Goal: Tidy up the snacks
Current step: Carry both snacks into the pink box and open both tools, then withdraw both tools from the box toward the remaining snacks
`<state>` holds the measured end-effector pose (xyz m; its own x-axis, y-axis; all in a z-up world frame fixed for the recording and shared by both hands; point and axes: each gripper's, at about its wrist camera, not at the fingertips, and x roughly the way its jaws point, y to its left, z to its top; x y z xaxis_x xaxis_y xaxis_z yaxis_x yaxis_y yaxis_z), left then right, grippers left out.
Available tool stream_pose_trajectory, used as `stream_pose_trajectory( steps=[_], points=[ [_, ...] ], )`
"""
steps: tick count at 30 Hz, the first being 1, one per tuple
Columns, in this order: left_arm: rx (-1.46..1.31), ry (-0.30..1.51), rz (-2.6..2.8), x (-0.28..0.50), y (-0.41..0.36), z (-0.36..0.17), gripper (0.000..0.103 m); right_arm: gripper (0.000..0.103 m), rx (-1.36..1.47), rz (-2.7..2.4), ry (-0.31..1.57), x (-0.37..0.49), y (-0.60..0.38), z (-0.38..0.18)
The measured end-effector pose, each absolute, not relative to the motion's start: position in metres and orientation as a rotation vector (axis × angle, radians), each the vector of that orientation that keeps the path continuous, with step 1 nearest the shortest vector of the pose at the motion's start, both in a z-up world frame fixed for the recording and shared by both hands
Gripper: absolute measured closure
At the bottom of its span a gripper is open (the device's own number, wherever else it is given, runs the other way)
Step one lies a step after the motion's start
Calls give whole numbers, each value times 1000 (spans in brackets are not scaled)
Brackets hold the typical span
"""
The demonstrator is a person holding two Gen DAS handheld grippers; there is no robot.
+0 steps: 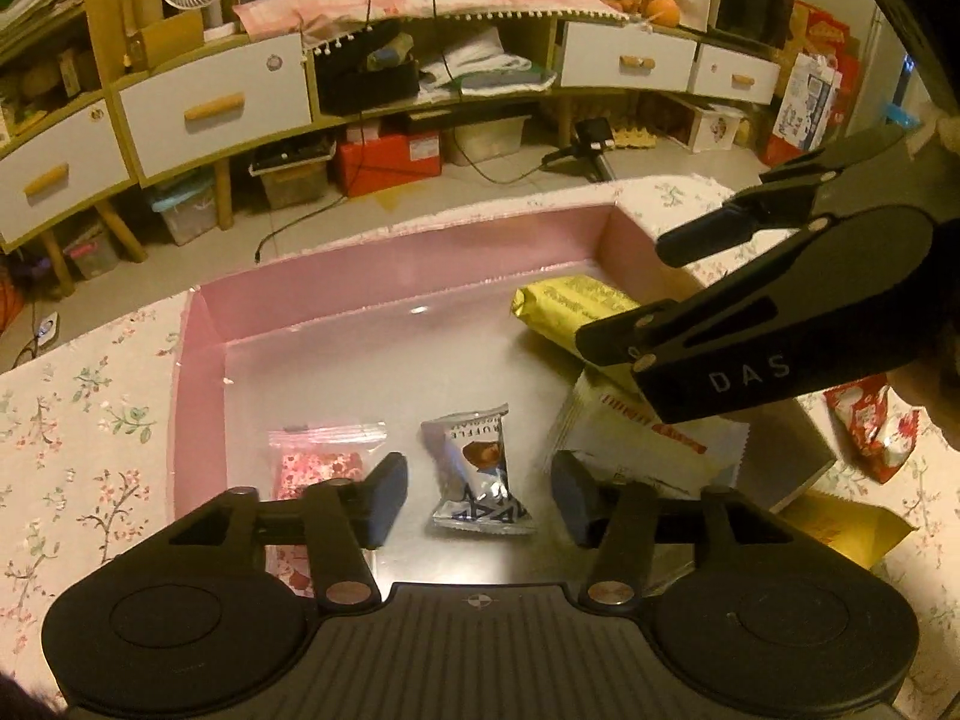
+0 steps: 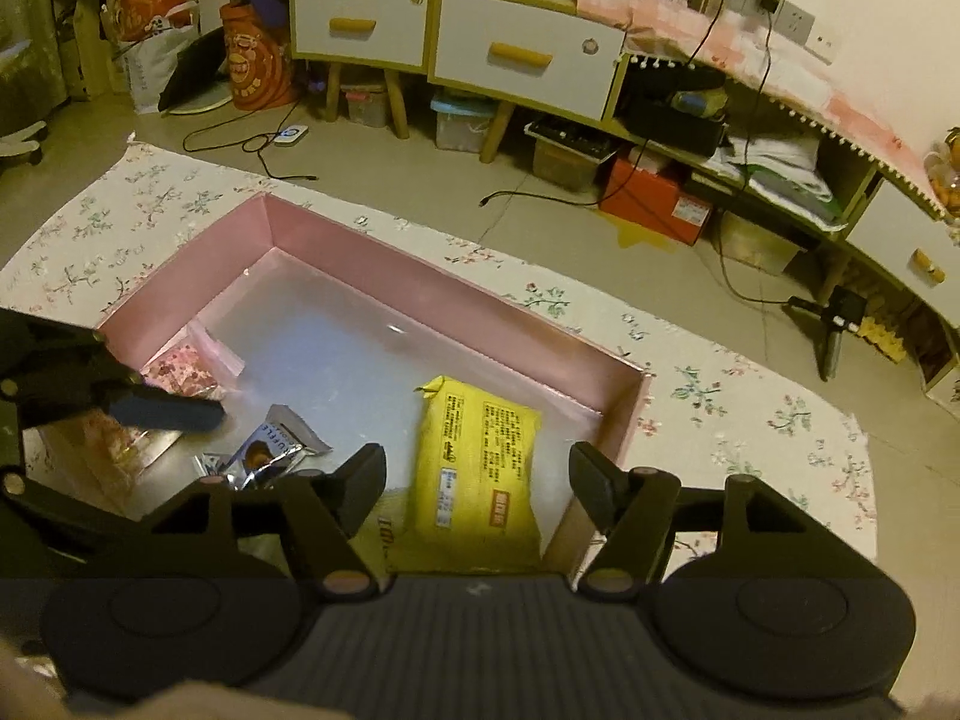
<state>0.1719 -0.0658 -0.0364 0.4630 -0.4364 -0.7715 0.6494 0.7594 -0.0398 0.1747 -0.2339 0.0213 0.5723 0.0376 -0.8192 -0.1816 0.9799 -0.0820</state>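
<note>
Left tongs (image 1: 480, 501) hang over the near end of the pink box (image 1: 384, 252), jaws parted and grasping nothing. Directly between and below their tips, not touched by either pad, a silver truffle packet (image 1: 477, 468) lies flat on the box floor. Just outside the left pad: a clear zip bag with pink contents (image 1: 318, 456), also on the floor. Beside the right pad: a white sachet with red print (image 1: 648, 444), partly under the other tool.

Right tongs (image 2: 477, 483) are likewise released, jaws apart, nothing pressed between the pads. Below their gap lies a yellow packet (image 2: 480, 456), printed side up, flat at the right end of the box and close to its end wall. In the left wrist view the right tongs cross above this yellow packet and the white sachet.

Outside the box, right of the right tongs, a red-and-white wrapper (image 1: 876, 426) lies on the table (image 1: 78, 420), which carries a floral cloth.

Beyond the box's far wall: the floor with loose cables, then a long cabinet (image 1: 228, 102) with white drawers and wooden handles.
</note>
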Motion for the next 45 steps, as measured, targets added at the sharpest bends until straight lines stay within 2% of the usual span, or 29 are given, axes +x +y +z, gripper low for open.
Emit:
stream_pose_trajectory(
  steps=[7, 11, 23, 26, 45],
  points=[
    [283, 835, -685, 156, -65, -18, 40, 29, -159, 118, 917, 161, -235, 41],
    [279, 820, -686, 143, -61, -5, 31, 23, -162, 115, 895, 147, -235, 54],
    [294, 801, -684, 92, -39, 19, 22, 15, -153, 108, 851, 96, -229, 76],
    [290, 797, -685, 79, -33, 24, 15, 12, -154, 102, 853, 86, -225, 78],
    [341, 808, -638, 18, 16, 23, 8, 5, -178, 121, 842, 19, -202, 64]
  ],
)
